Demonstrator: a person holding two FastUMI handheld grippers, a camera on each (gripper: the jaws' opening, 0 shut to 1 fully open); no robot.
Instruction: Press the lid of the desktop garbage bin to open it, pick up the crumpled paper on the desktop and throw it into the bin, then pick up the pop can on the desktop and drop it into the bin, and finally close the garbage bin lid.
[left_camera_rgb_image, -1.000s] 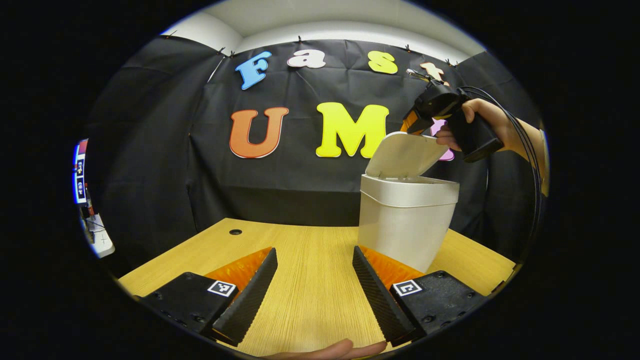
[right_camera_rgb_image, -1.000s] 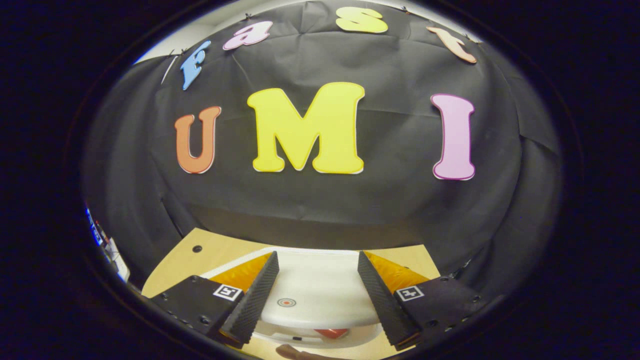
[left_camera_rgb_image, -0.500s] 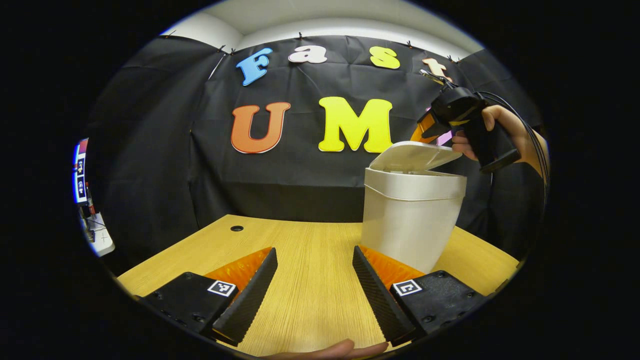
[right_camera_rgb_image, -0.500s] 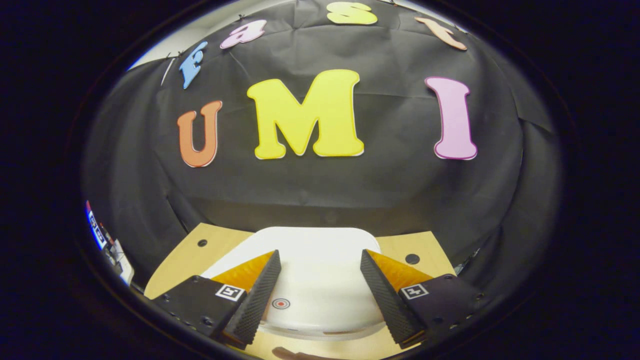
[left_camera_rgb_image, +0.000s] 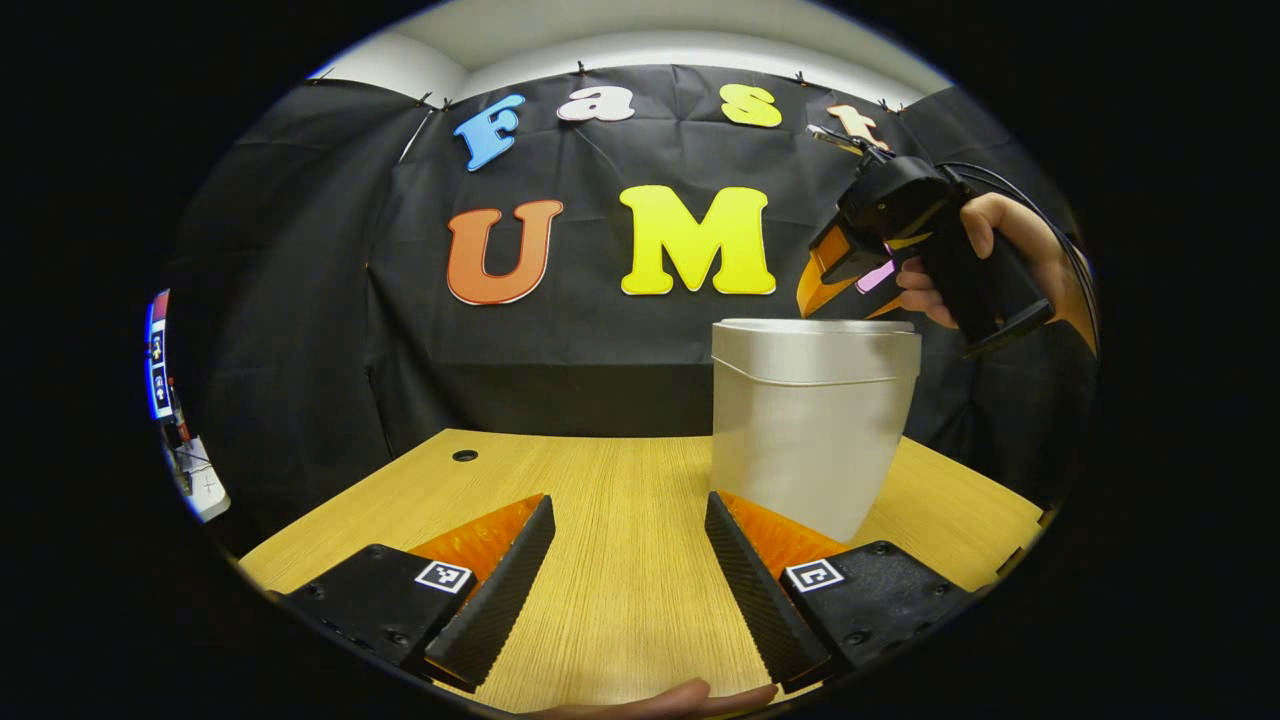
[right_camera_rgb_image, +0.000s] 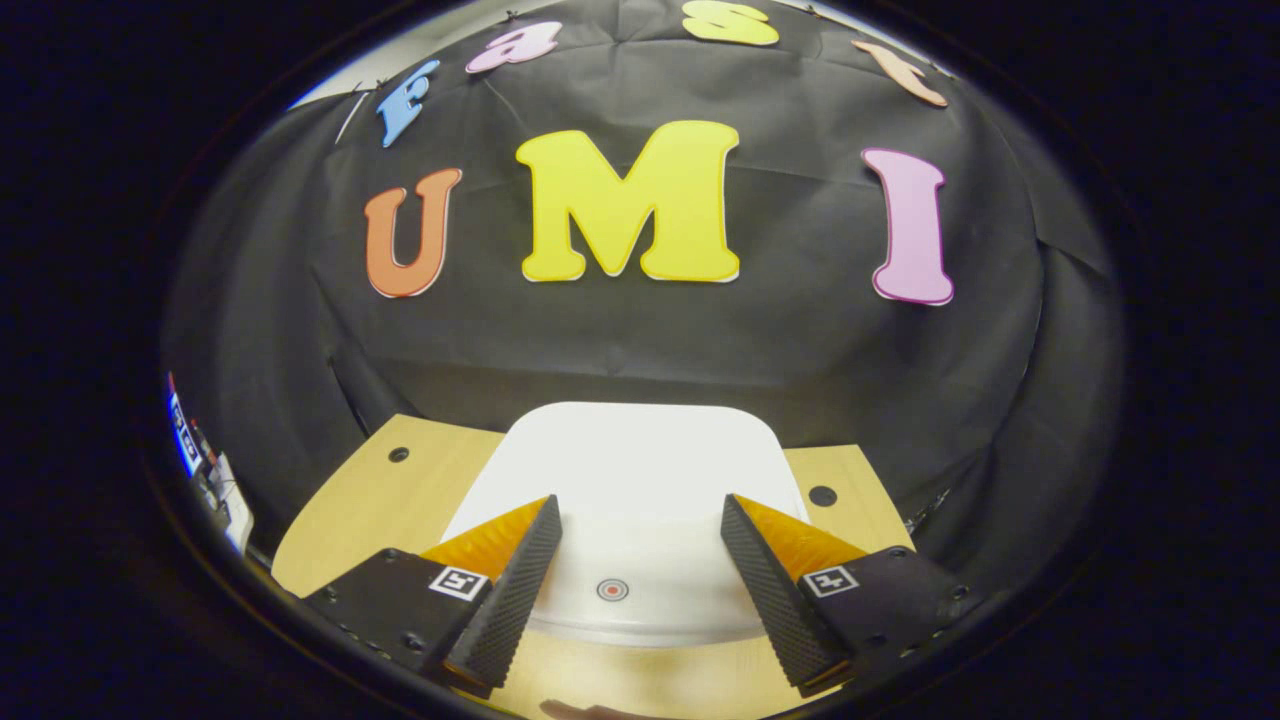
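Last step in hand, by the look of it — lid (right_camera_rgb_image: 625, 480) lying flat on the bin (left_camera_rgb_image: 805, 420), no gap seen at the rim in the left gripper view. Right gripper (right_camera_rgb_image: 640, 585) held just above the lid, jaws open and holding nothing, the lid's front half between and ahead of them, its small round mark (right_camera_rgb_image: 612, 589) midway between the tips. Seen from the left gripper view: right gripper (left_camera_rgb_image: 835, 290) tilted down over the bin's far edge, whether touching or just apart — cannot tell. Left gripper (left_camera_rgb_image: 628, 590) low over the desk (left_camera_rgb_image: 620, 500), jaws open, empty, bare wood between them, bin just ahead of the right finger. No paper and no can seen on the desk, so probably both inside already. Next move, as a judgement: check that the lid is latched, perhaps a light press near the mark, then lift straight up and away without hooking the rim. Risk: a too strong press on the mark could pop the lid open again.
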